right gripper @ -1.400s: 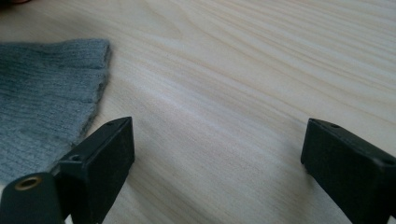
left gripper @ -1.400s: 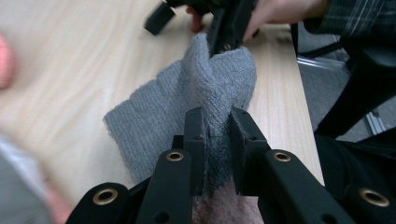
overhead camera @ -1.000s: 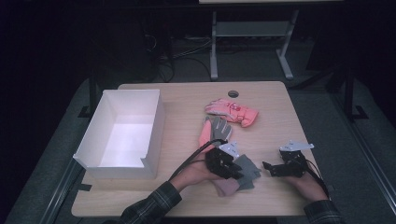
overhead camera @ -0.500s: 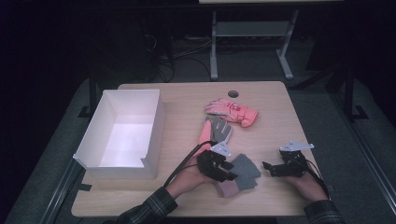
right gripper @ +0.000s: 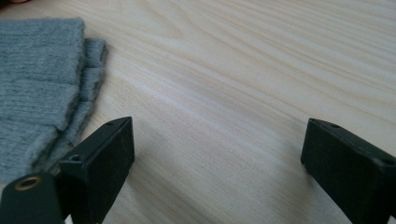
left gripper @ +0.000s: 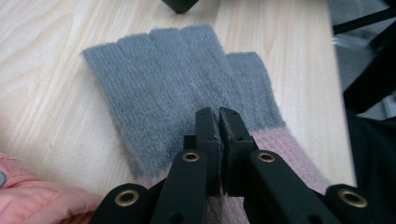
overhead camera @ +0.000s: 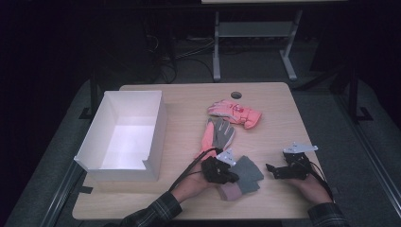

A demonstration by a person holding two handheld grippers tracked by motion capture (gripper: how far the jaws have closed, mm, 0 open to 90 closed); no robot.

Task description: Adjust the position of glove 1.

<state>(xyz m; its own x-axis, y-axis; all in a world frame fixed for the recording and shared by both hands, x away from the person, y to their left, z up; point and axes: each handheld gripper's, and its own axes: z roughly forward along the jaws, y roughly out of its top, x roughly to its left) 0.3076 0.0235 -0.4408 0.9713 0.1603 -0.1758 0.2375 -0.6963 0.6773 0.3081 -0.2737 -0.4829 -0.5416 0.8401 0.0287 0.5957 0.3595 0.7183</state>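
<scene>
**Pinching the grey knit glove at the near edge of the table**

Closing on the wool, the left gripper (left gripper: pixel 218 122) has just been bringing its jaws together, and now they stand almost touching, with a fold of the grey knit glove (left gripper: pixel 187 88) caught between the tips. I judge this step as the grasp itself: the glove is taken, but it is not yet lifted. It lies flat on the table (overhead camera: pixel 189 101), grey fingers spread away from the gripper and a pink cuff running under the jaws.

The right gripper (right gripper: pixel 217 149) rests on the wood with its jaws wide apart and nothing between them; the edge of the glove is just beside its left jaw, not touching.

For the next move, probably a lift and a carry to the white box (overhead camera: pixel 124 137), which stands well apart at the left. The pinch is small, so a slow rise seems wise. Two pink gloves (overhead camera: pixel 235 113) lie farther back.
</scene>
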